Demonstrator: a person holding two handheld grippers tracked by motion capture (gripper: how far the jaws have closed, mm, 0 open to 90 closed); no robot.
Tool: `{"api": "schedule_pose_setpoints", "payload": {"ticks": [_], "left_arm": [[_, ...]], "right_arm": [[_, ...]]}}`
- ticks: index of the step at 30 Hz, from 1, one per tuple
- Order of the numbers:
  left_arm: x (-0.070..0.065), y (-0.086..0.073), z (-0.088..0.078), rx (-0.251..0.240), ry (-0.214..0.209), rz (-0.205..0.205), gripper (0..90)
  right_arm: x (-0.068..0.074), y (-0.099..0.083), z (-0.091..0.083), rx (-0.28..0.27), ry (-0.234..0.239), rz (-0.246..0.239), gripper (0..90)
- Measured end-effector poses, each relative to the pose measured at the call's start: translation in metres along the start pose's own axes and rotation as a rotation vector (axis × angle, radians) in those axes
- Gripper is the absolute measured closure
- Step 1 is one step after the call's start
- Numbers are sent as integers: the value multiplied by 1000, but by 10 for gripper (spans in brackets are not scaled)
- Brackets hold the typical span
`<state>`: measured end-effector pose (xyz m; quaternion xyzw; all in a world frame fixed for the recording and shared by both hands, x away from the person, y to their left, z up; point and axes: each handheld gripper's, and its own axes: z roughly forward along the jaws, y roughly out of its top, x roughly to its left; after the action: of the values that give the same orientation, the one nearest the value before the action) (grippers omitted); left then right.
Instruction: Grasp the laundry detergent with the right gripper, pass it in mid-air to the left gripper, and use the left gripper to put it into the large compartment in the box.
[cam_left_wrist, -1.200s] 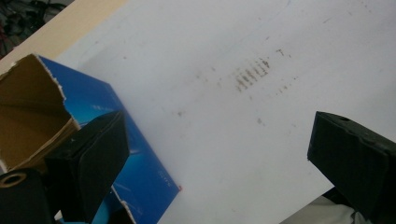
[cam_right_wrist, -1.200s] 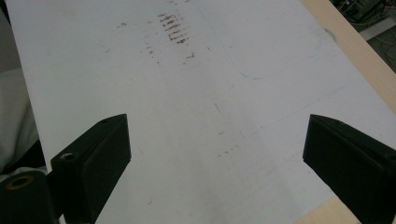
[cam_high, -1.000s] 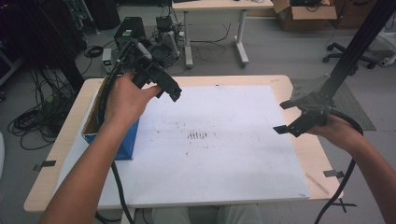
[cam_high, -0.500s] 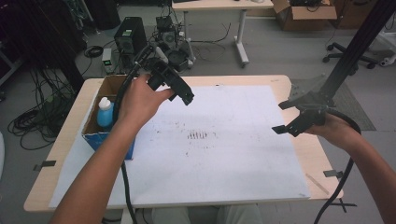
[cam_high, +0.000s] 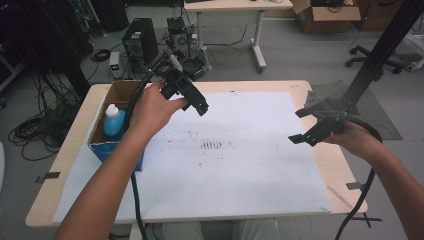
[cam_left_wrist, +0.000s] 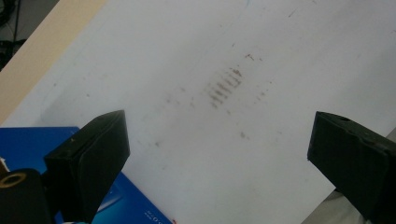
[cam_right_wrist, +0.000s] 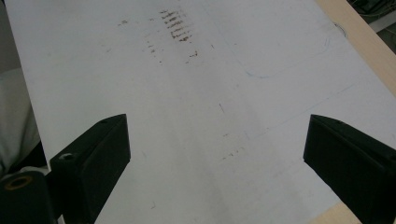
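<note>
In the high view the bottle (cam_high: 114, 121) stands upright in the cardboard box (cam_high: 116, 90) at the left of the frame, just left of the left gripper (cam_high: 200, 106), whose jaws point right, away from it. Both grippers are spread wide and empty (the right gripper (cam_high: 301, 126) hangs well apart, at the frame's right). The left hand (cam_high: 152, 107) is plainly nearer.

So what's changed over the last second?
The left tool drew away from the box toward mid-table, open and empty, uncovering the bottle inside. The right tool stayed open over the table's right edge, and the bottle stayed put.
</note>
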<state>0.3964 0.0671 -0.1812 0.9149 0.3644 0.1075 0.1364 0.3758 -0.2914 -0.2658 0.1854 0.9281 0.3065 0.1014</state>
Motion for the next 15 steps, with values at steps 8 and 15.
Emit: {"api": "schedule_pose_setpoints", "payload": {"ticks": [8, 15], "left_arm": [[-1, 2, 10, 12, -13, 23, 62], [-4, 4, 17, 13, -20, 47, 62]], "right_arm": [[2, 0, 2, 6, 4, 9, 68], [5, 0, 2, 4, 5, 15, 67]]}}
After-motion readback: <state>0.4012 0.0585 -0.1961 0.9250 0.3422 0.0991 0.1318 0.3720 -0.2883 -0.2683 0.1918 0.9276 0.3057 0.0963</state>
